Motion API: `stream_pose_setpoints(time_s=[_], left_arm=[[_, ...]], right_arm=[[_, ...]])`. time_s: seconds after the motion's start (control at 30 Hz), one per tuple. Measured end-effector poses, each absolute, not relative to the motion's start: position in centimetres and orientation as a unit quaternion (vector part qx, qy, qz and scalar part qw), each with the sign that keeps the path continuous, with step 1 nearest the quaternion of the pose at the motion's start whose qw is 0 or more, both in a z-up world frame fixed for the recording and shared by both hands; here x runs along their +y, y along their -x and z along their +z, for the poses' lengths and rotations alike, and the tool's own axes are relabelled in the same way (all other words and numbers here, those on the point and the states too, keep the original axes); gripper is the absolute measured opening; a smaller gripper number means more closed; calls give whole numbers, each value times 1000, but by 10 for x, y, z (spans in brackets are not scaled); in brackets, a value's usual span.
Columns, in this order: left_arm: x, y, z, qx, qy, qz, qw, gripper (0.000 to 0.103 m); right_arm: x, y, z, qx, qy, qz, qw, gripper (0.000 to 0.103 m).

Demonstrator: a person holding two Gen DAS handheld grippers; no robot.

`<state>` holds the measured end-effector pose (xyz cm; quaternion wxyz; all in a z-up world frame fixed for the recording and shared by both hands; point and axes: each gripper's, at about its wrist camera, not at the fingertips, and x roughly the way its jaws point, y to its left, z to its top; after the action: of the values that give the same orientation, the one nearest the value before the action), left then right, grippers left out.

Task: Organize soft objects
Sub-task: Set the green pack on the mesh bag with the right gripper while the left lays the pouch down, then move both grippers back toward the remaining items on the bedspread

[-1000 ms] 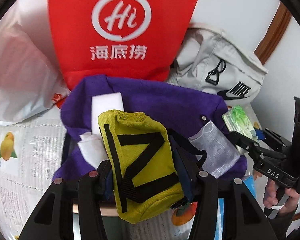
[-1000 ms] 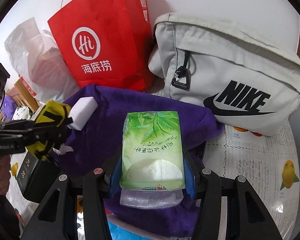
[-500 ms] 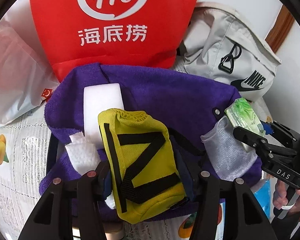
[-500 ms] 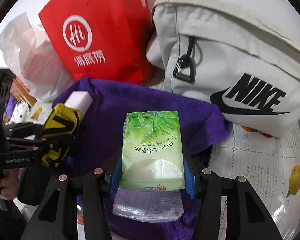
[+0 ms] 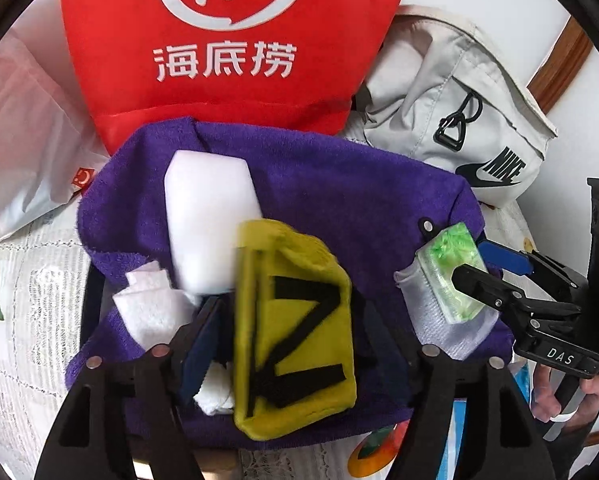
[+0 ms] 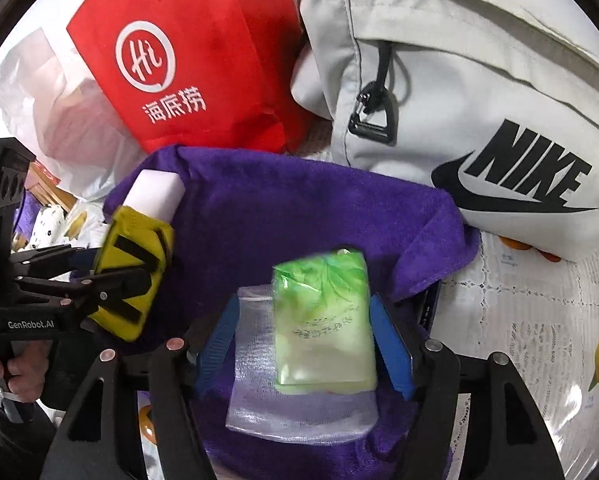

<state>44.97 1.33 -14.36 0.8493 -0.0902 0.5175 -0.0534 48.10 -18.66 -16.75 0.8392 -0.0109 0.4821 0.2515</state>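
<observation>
A lace-covered tabletop [image 6: 539,320] carries a purple towel [image 5: 319,184]. Your left tongs [image 5: 299,340] stand apart around the yellow pouch [image 5: 295,328]; your right tongs [image 6: 305,336] stand apart around the tissue pack [image 6: 323,320]. Back both straight out, leaving each settled on the towel.

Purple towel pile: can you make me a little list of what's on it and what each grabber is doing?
base: purple towel
left gripper: open, yellow pouch between its fingers, gap beside one pad
right gripper: open, green tissue pack between its fingers, lying on a clear mesh bag
also on towel: white sponge block, white cloth
behind: red bag, grey Nike bag
</observation>
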Motion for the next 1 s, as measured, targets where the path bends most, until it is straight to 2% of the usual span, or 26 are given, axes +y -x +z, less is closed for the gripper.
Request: stream_pose_setpoints(time_s=[0.23, 0.6, 1.0], left_arm=[[17, -434, -123, 506, 81, -43, 857, 70], [34, -370, -83, 443, 97, -53, 890, 70], [33, -293, -80, 463, 91, -50, 880, 70]], right_arm=[[-186, -469, -147, 462, 14, 253, 850, 67], [-196, -413, -122, 438, 3, 242, 866, 67], [-206, -328, -115, 444, -29, 243, 862, 67]])
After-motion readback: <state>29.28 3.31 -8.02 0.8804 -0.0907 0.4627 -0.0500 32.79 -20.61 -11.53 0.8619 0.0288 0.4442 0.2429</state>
